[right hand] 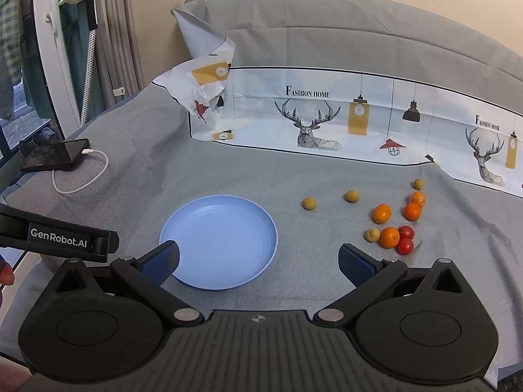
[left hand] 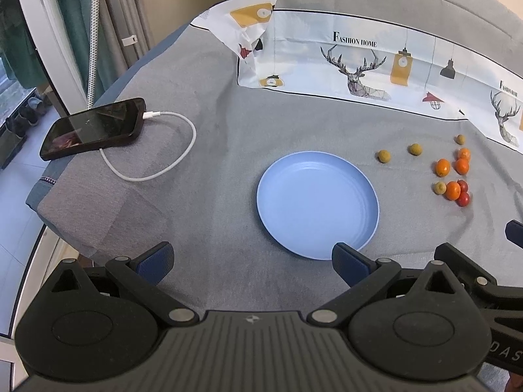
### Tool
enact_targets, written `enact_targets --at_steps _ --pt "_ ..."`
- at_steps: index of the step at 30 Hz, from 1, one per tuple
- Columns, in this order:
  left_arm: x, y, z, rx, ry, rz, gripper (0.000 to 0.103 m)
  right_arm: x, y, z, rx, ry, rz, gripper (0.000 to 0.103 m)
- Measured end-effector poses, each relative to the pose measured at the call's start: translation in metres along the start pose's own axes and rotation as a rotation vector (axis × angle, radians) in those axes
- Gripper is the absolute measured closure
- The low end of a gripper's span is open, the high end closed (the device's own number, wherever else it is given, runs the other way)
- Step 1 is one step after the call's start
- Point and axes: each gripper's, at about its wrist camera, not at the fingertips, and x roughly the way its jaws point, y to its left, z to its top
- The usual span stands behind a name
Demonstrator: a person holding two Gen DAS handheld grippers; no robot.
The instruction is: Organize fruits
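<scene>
An empty blue plate (left hand: 287, 176) (right hand: 258, 225) sits on the grey bed cover. To its right lie several small fruits: orange ones (left hand: 443, 167) (right hand: 382, 213), yellow-green ones (left hand: 383, 156) (right hand: 309, 203) and two red ones (left hand: 463, 199) (right hand: 405, 246). My left gripper (left hand: 253, 258) is open and empty, just in front of the plate's near rim. My right gripper (right hand: 258, 259) is open and empty, straddling the plate's near right rim, with the fruits ahead to the right.
A black phone (left hand: 94, 127) (right hand: 54, 155) on a white charging cable (left hand: 157, 166) lies at the bed's left edge. A white printed sheet (left hand: 359, 62) (right hand: 327, 121) runs along the back. The other gripper's body shows in each view (left hand: 490, 281) (right hand: 55, 236).
</scene>
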Motion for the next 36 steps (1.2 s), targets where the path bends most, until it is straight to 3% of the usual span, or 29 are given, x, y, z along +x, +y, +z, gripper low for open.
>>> enact_targets --at_steps 14,21,26,30,34,36 --pt "0.008 -0.008 0.002 0.023 0.027 0.011 0.0 0.008 -0.008 -0.002 0.022 0.012 0.012 0.0" --pt "0.017 -0.027 0.008 0.064 0.055 0.011 0.0 0.015 -0.03 -0.006 0.054 -0.012 -0.05 0.0" --pt "0.032 -0.067 0.024 0.129 0.073 -0.04 0.0 0.028 -0.069 -0.014 0.14 -0.033 -0.141 0.0" --pt "0.054 -0.113 0.043 0.175 0.081 -0.128 0.0 0.052 -0.122 -0.032 0.173 -0.045 -0.307 0.0" --pt "0.091 -0.173 0.063 0.258 0.094 -0.142 0.0 0.089 -0.171 -0.049 0.195 -0.028 -0.419 0.0" --pt "0.113 -0.202 0.071 0.304 0.099 -0.15 0.0 0.116 -0.19 -0.056 0.216 0.002 -0.428 0.0"
